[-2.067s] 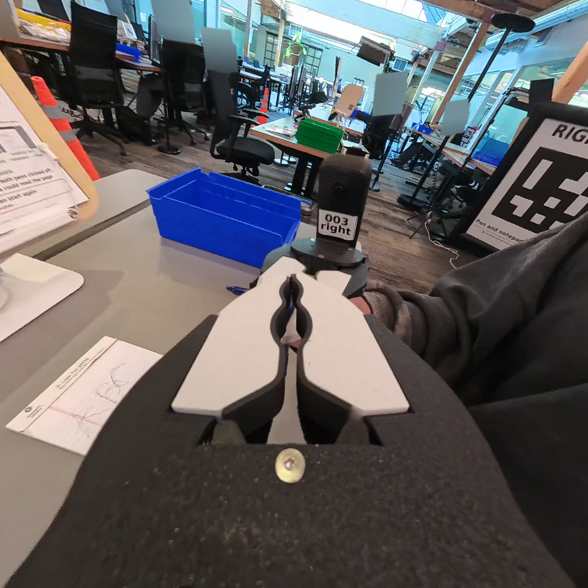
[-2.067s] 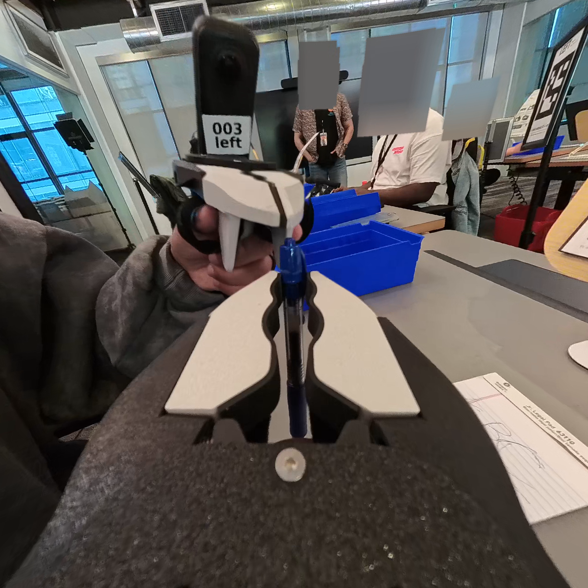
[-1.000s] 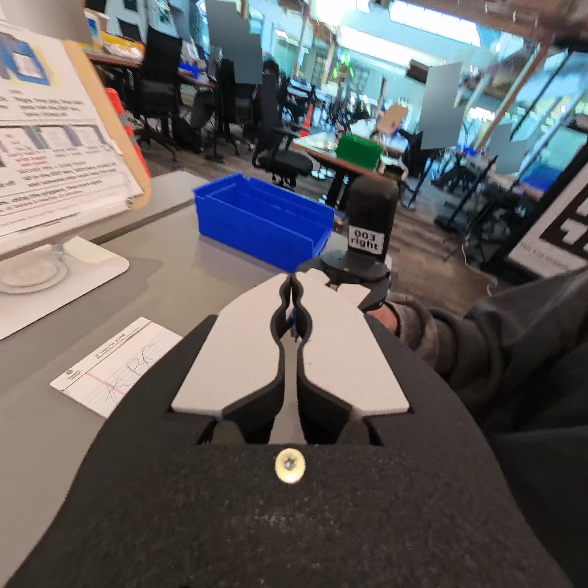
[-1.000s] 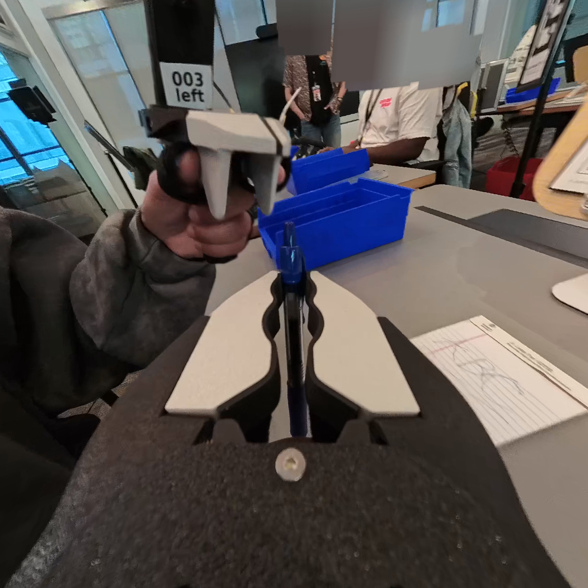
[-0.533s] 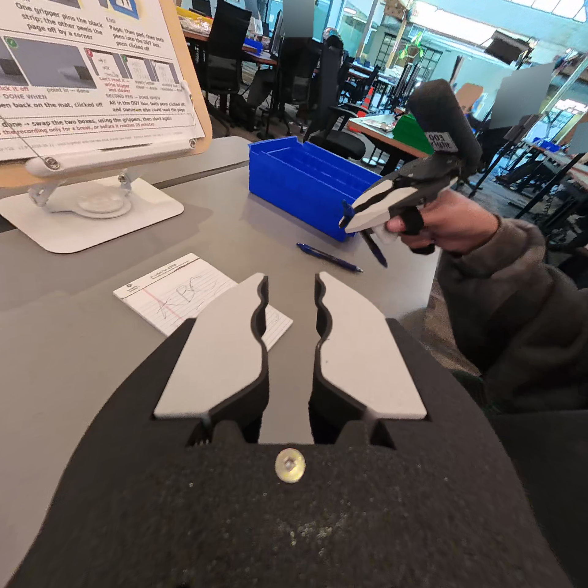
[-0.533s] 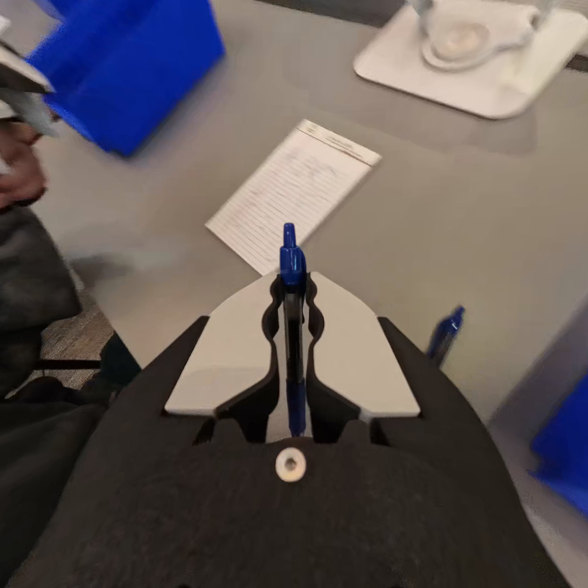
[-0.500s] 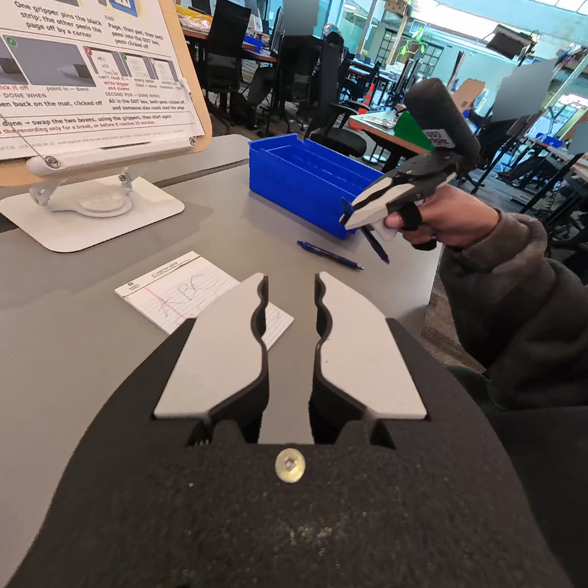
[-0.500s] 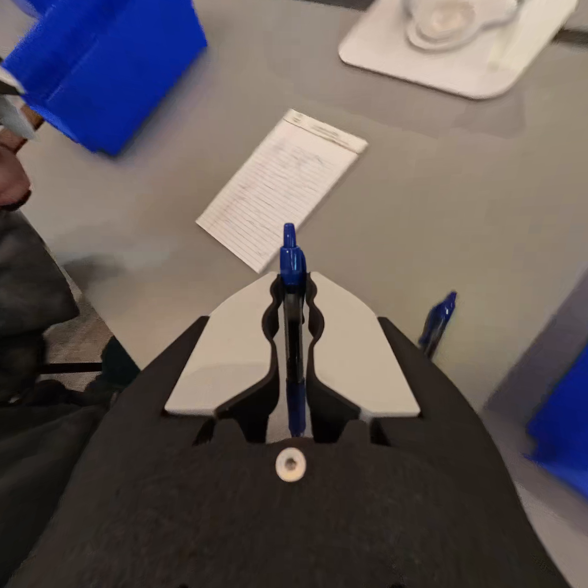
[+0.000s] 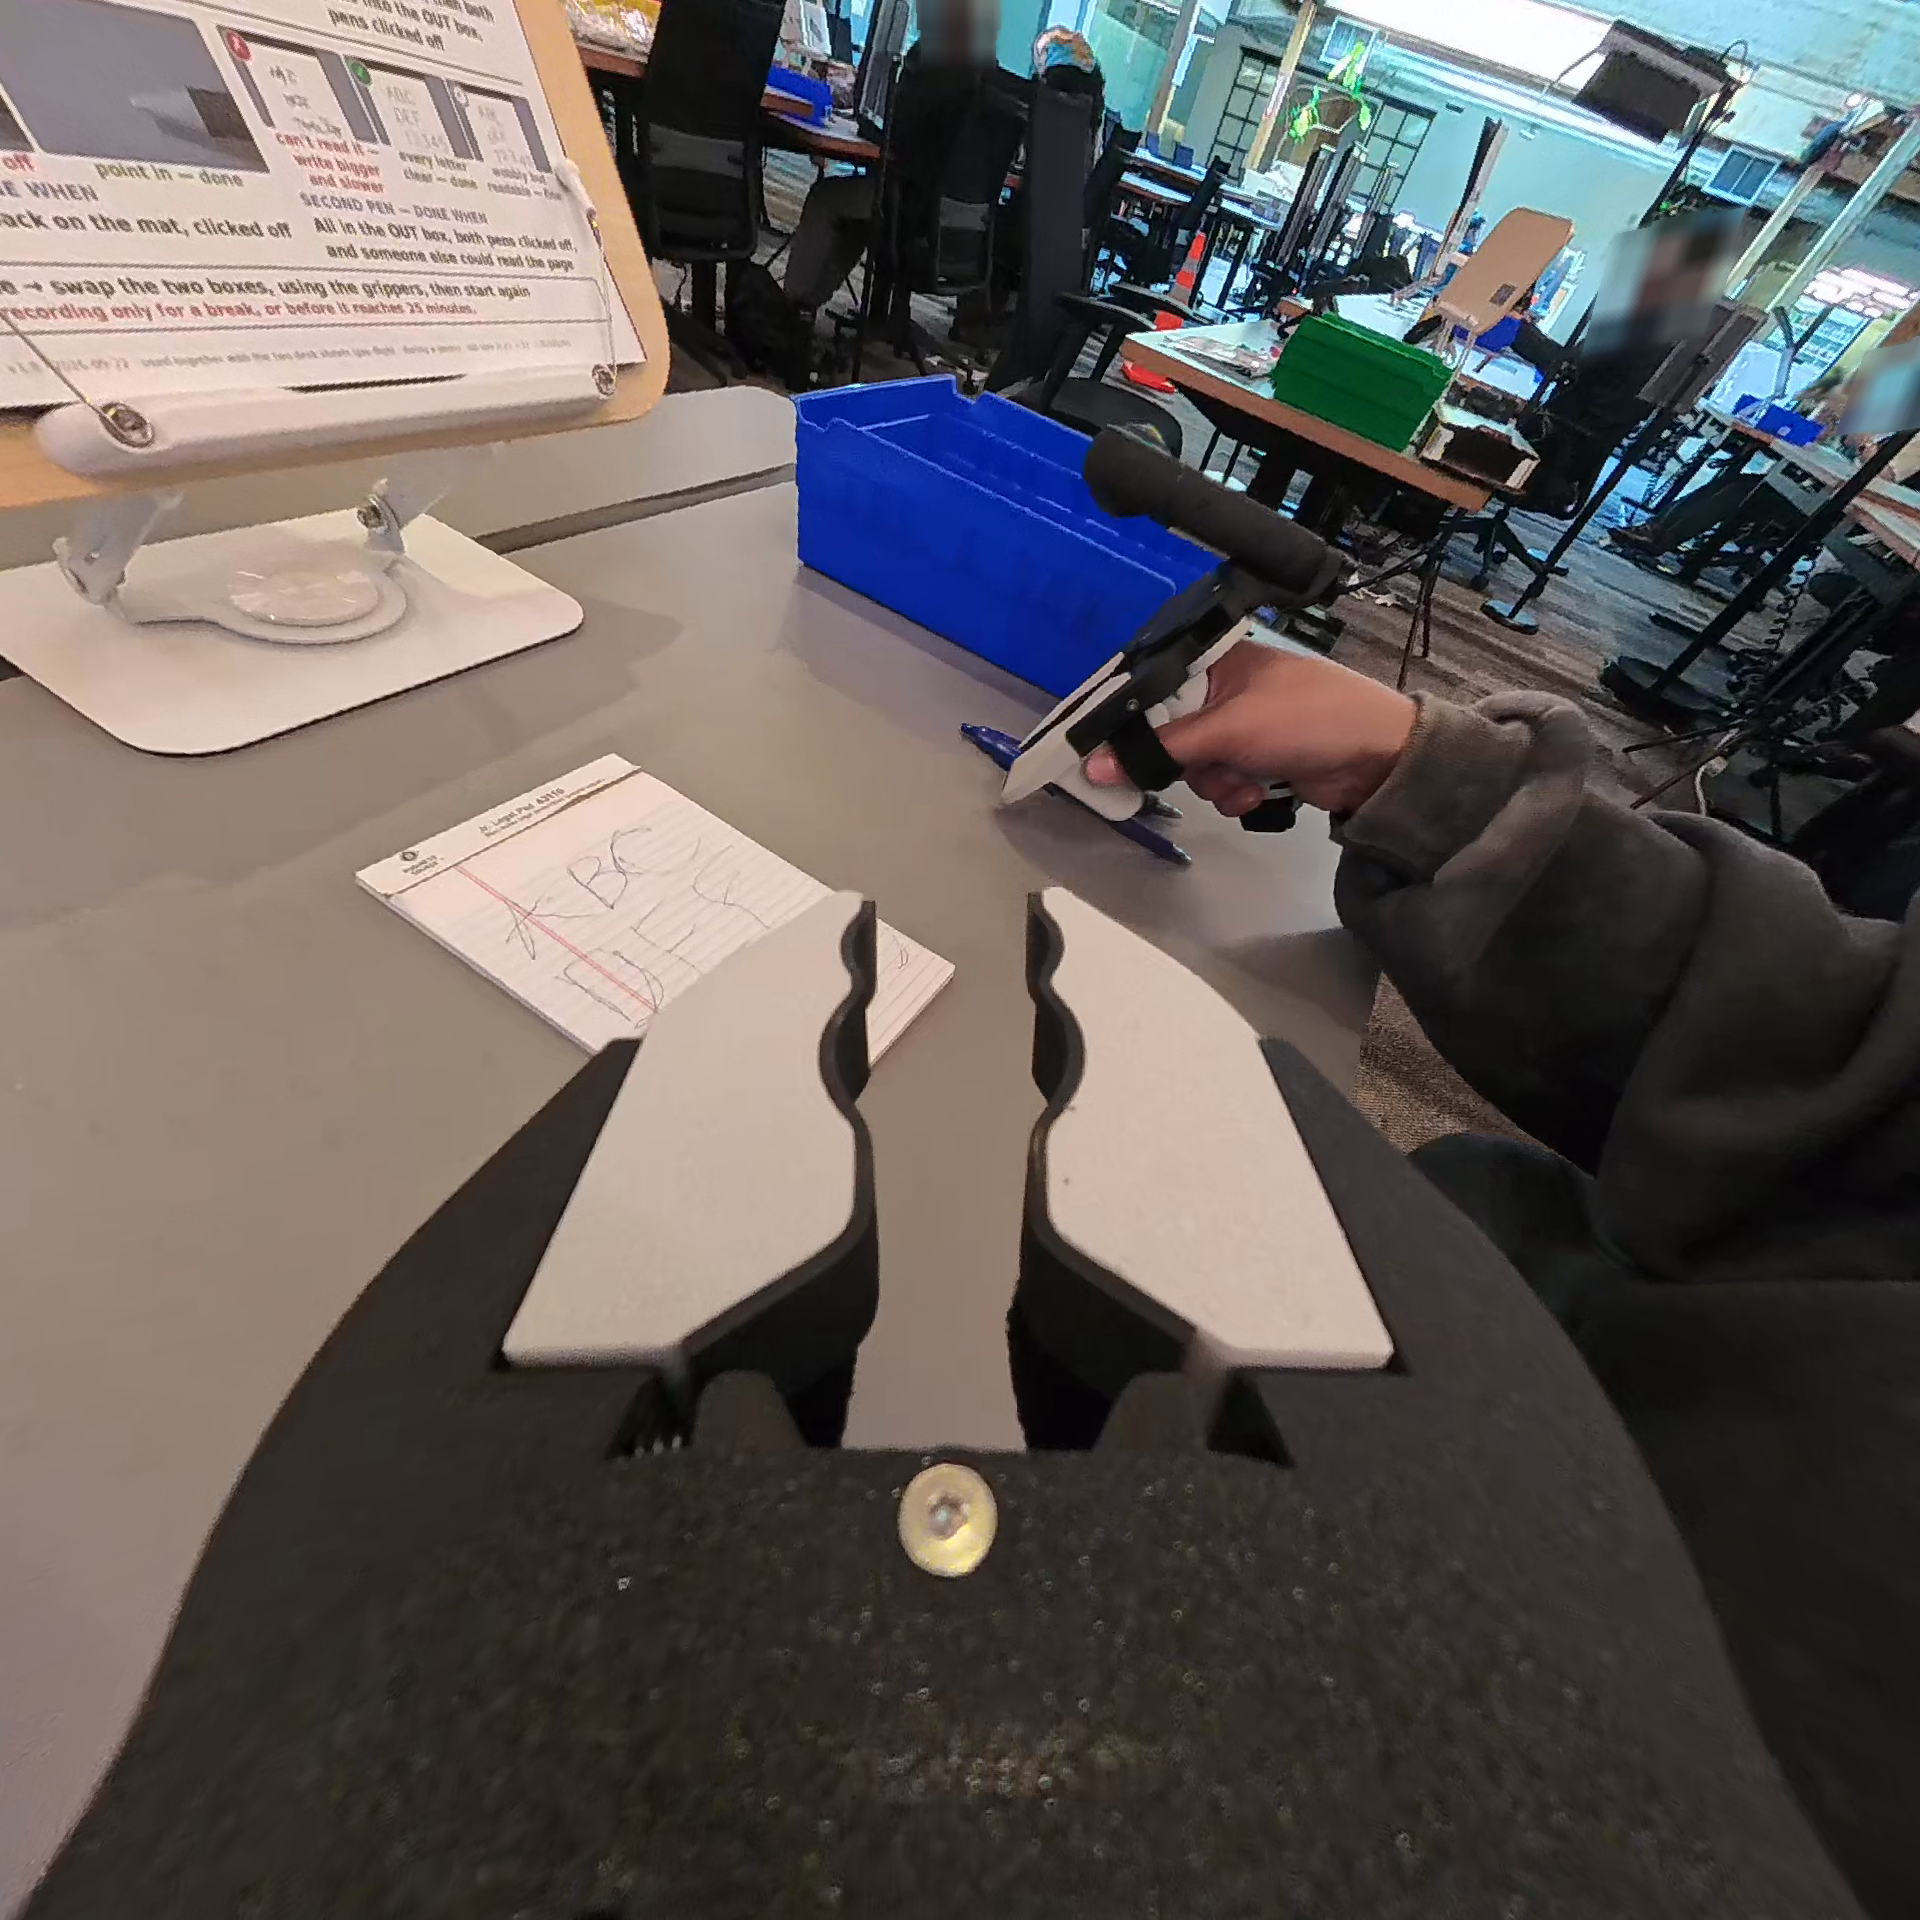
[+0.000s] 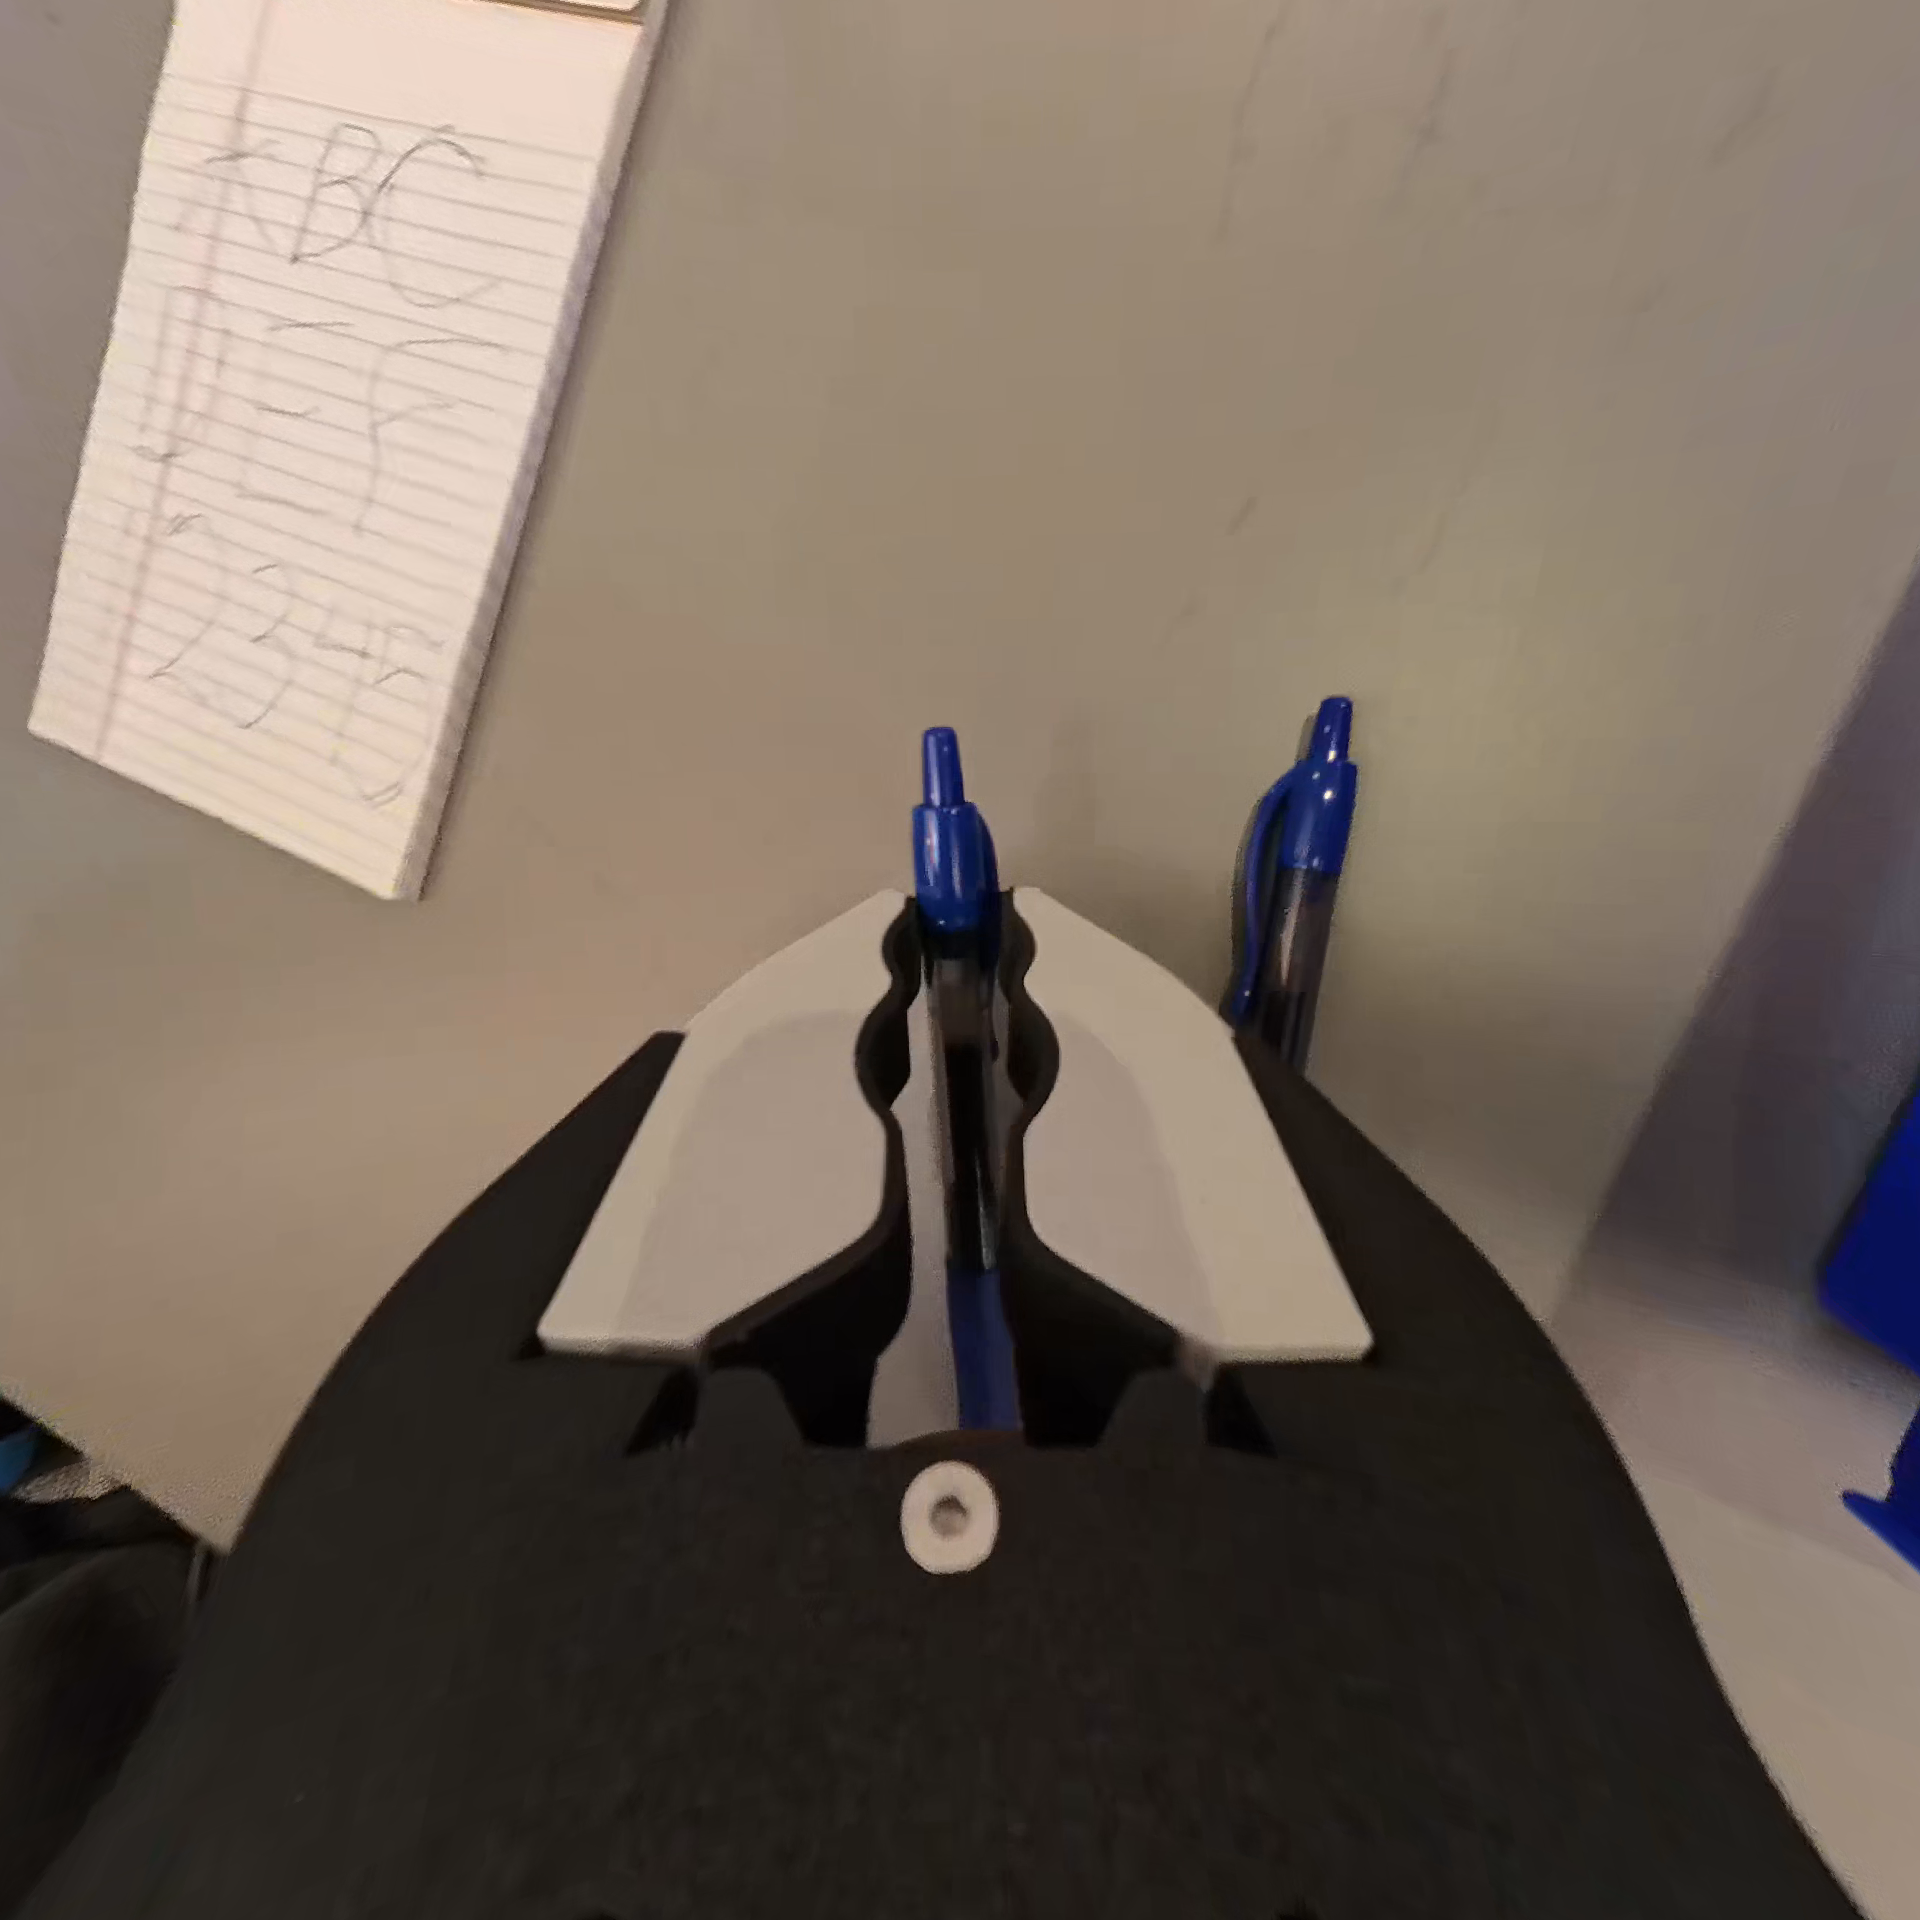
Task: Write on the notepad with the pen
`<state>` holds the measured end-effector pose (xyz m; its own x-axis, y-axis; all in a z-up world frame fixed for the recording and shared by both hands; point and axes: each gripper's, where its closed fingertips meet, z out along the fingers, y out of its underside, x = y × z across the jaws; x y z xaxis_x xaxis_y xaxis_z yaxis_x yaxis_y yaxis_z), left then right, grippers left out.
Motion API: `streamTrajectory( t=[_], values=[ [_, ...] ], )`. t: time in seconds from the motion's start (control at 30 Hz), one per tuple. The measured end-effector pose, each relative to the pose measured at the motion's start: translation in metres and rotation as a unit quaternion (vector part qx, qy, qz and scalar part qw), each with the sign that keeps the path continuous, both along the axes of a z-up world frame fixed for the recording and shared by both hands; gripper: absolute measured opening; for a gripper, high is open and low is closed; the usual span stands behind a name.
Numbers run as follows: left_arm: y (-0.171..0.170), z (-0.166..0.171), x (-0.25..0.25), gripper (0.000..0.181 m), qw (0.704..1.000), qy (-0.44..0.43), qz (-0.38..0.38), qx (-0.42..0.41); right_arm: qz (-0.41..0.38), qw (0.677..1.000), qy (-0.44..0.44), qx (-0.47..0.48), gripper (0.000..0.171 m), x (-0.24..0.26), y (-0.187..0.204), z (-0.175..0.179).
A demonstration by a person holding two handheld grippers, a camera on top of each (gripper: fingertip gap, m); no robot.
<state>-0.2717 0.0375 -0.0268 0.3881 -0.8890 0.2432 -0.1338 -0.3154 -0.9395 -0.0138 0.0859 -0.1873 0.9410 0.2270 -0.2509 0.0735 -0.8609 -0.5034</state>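
Observation:
My right gripper (image 10: pixel 956 904) is shut on a blue pen (image 10: pixel 943 831), whose clicker end sticks out past the fingertips. It points down, low over the grey table. A second blue pen (image 10: pixel 1299 862) lies on the table just to its right. The white lined notepad (image 10: pixel 312 416), with handwriting on it, lies ahead to the left. My left gripper (image 9: pixel 948 914) is open and empty, held over the table near the notepad's (image 9: pixel 623 904) corner. In the left wrist view, the right gripper (image 9: pixel 1013 795) leans down over the lying pen (image 9: pixel 1153 840).
A blue bin (image 9: pixel 987 540) stands behind the pens and shows at the right edge of the right wrist view (image 10: pixel 1881 1299). A white stand (image 9: pixel 291 613) with an instruction board is at the back left. A person's hand and grey sleeve (image 9: pixel 1558 935) come in from the right. One gripper's finger ends stand about 30 cm off the other's.
My left gripper let go of the pen's end, opened and drew back. My right gripper swung down with the pen to the table beside the second pen.

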Motion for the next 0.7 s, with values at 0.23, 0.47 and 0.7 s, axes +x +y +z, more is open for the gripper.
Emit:
streamTrajectory(
  t=[0.23, 0.47, 0.7],
  values=[
    [0.001, -0.010, -0.002, 0.027, 1.000, 0.016, -0.004, -0.010, -0.018, 1.000, -0.018, 0.009, 0.014, 0.002, 0.012, -0.008],
    [0.022, -0.028, 0.001, 0.028, 0.998, 0.064, 0.015, -0.011, -0.020, 0.995, -0.027, 0.096, 0.041, 0.008, 0.009, 0.033],
    [0.108, -0.057, 0.013, 0.045, 0.984, 0.171, 0.049, -0.022, 0.085, 0.978, 0.012, 0.189, 0.047, -0.045, -0.048, 0.067]
  ],
)
